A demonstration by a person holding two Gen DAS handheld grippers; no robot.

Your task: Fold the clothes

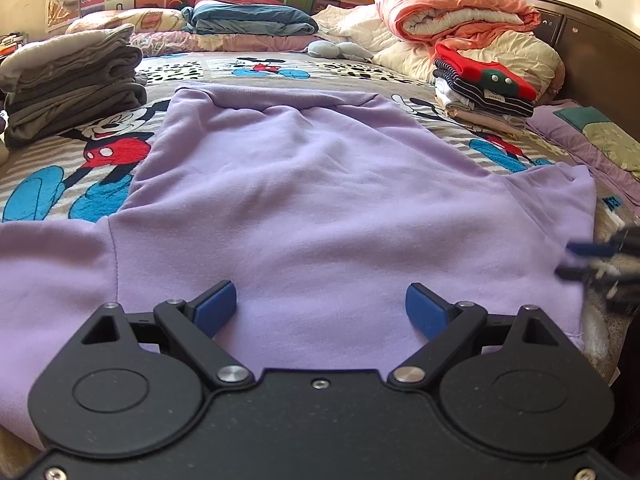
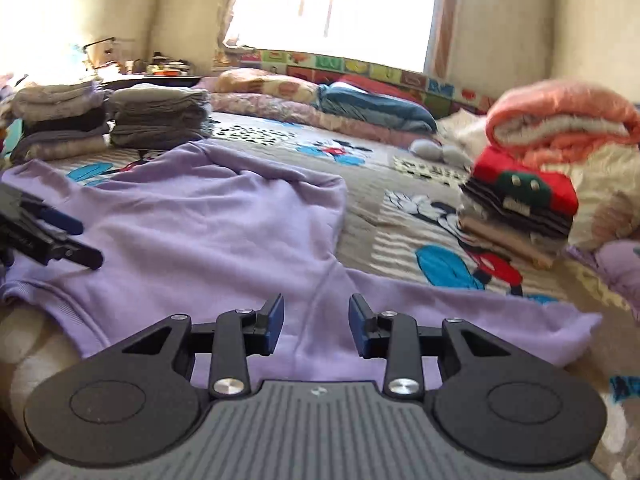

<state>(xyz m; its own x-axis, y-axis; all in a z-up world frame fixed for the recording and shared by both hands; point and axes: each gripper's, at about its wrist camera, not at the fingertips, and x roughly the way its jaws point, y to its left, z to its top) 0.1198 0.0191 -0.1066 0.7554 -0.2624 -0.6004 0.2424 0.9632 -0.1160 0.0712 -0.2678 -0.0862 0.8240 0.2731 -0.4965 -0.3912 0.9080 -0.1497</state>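
A lilac sweatshirt [image 1: 320,184] lies spread flat on the bed, its sleeves out to both sides. My left gripper [image 1: 320,310] hovers over its near edge, jaws wide apart with nothing between the blue pads. In the right wrist view the same sweatshirt [image 2: 200,220] runs from the left to a sleeve [image 2: 500,312] at the right. My right gripper [image 2: 316,326] is just above the cloth where that sleeve joins the body, jaws narrowly apart and gripping nothing. Each gripper shows in the other's view: the right gripper [image 1: 568,260] blurred at the right edge, the left gripper [image 2: 86,242] at the left.
A cartoon-mouse bedspread [image 1: 108,148] covers the bed. A grey folded stack [image 1: 76,84] sits far left; a red and striped folded stack [image 1: 484,88] far right, below a rolled orange quilt [image 1: 460,8]. Pillows and blue bedding [image 1: 252,20] line the back. A dark headboard [image 1: 592,48] stands on the right.
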